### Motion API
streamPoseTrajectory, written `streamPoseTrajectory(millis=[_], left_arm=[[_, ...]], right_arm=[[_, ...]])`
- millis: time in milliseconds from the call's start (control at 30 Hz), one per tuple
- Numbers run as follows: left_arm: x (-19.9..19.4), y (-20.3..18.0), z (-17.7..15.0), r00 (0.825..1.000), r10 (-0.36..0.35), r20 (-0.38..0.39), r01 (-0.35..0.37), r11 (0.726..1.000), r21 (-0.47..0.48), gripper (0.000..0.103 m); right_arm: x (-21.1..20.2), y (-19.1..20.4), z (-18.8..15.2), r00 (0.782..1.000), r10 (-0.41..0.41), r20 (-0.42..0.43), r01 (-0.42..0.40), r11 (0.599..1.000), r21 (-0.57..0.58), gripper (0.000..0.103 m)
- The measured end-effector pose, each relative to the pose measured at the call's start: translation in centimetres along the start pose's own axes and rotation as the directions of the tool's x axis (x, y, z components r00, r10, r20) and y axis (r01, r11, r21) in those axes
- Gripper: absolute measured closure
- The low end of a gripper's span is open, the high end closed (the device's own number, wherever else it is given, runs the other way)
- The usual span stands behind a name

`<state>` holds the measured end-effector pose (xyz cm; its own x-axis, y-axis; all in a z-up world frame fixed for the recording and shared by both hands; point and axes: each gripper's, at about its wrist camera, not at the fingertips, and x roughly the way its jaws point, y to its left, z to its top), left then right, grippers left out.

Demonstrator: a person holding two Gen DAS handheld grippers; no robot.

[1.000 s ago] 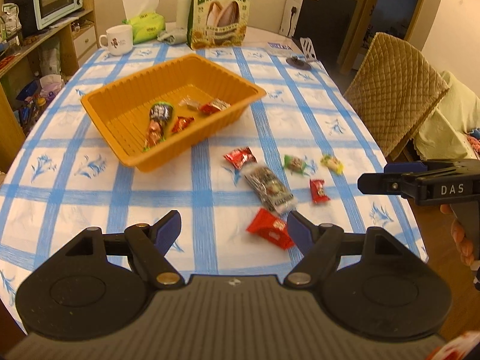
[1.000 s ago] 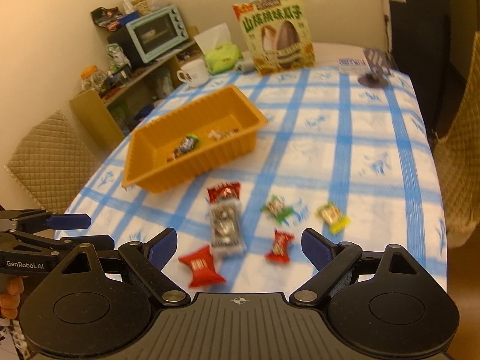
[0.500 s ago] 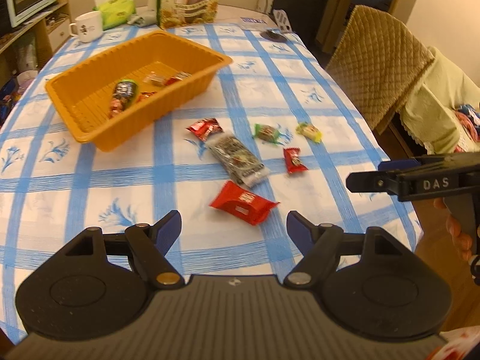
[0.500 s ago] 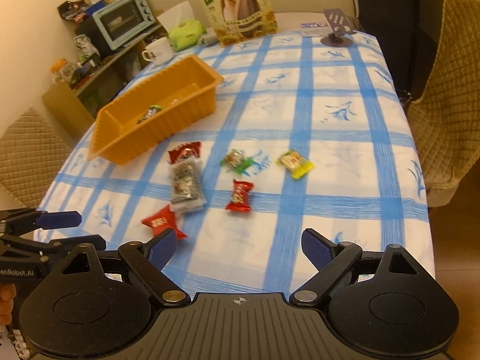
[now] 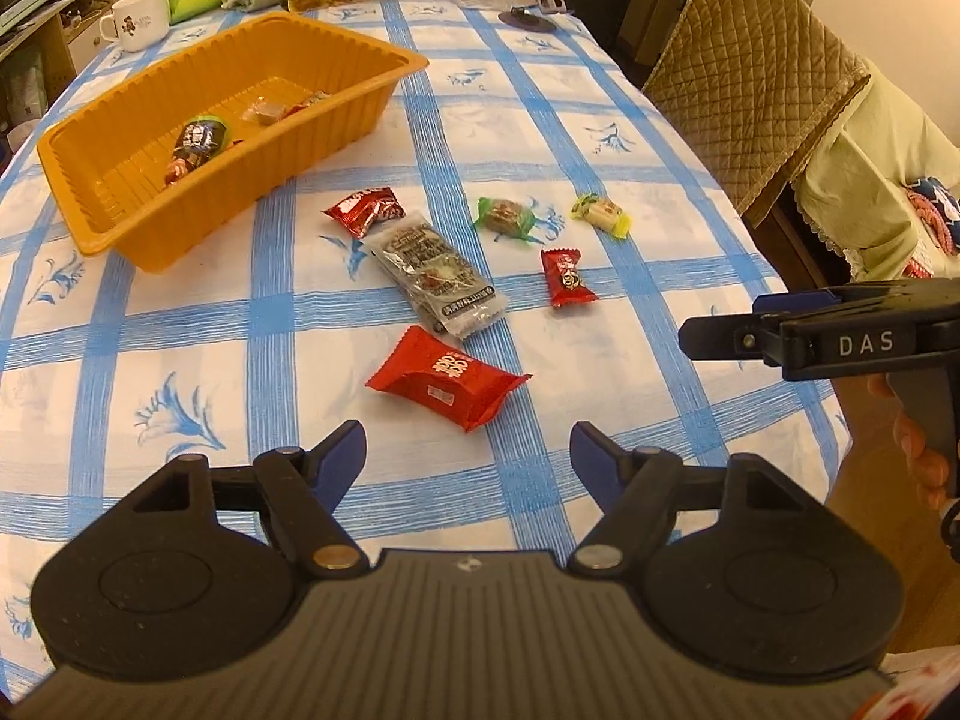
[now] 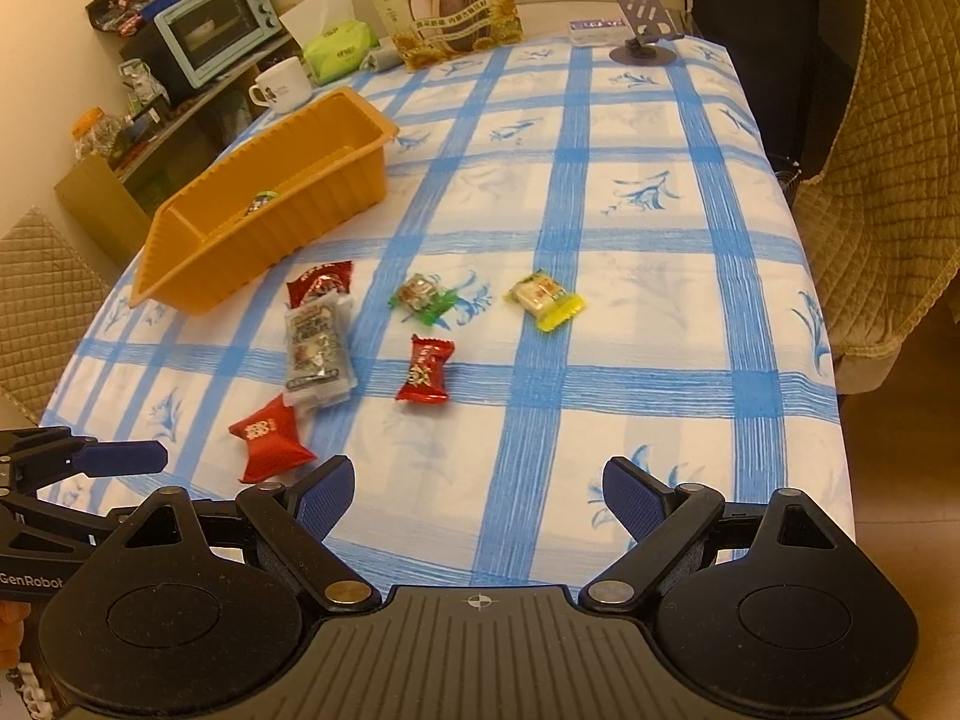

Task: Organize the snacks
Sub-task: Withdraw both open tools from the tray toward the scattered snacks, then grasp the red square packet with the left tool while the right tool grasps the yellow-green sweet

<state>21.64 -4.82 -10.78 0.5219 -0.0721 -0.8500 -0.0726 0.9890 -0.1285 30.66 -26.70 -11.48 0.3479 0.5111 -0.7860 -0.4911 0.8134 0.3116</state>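
Note:
An orange tray (image 5: 150, 240) (image 6: 336, 192) holds a few wrapped snacks on the blue-checked tablecloth. Loose snacks lie beside it: a large red packet (image 5: 447, 383) (image 6: 270, 438), a clear grey packet (image 5: 435, 273) (image 6: 317, 351), a dark red packet (image 5: 366, 211) (image 6: 319, 283), a small red candy (image 5: 565, 276) (image 6: 425, 371), a green candy (image 5: 505, 217) (image 6: 420, 295) and a yellow candy (image 5: 602, 215) (image 6: 545, 299). My left gripper (image 5: 468, 456) hovers just short of the large red packet; its jaws are closing with nothing between them. My right gripper (image 6: 477, 492) is open and empty above the table's near edge.
A large sunflower-seed bag (image 6: 444, 0), a white mug (image 6: 279, 86), a green tissue pack (image 6: 339, 48) and a phone stand (image 6: 645, 30) stand at the table's far end. Quilted chairs (image 5: 750, 84) (image 6: 888, 192) flank the table. A toaster oven (image 6: 210, 30) sits on a side shelf.
Both grippers have come down and tilted toward the loose snacks, so the table looms larger. The large red packet now lies right ahead of the left gripper's fingers, which have narrowed slightly.

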Motion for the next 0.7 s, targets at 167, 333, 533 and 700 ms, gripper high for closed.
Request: streamPoseTrajectory(millis=[167,333,533,700], left_arm=[[1.0,-0.4,0.3,1.0,-0.016,-0.02,0.015,1.0,-0.012,0.036],[1.6,-0.7,1.0,0.999,-0.034,-0.024,0.034,0.999,-0.016,0.04],[3.0,-0.1,2.1,0.999,-0.028,-0.036,0.025,0.997,-0.067,0.042],[3.9,0.7,3.0,0.999,-0.036,-0.038,0.031,0.991,-0.129,0.047]], right_arm=[[0.5,-0.5,0.1,1.0,-0.01,-0.007,0.01,1.0,0.007,0.014],[0.9,-0.8,0.2,1.0,-0.012,-0.015,0.012,1.0,0.01,0.014],[1.3,-1.3,0.3,1.0,-0.017,-0.018,0.017,1.0,0.019,0.014],[1.5,-1.6,0.4,1.0,-0.023,-0.022,0.023,0.999,0.027,0.014]])
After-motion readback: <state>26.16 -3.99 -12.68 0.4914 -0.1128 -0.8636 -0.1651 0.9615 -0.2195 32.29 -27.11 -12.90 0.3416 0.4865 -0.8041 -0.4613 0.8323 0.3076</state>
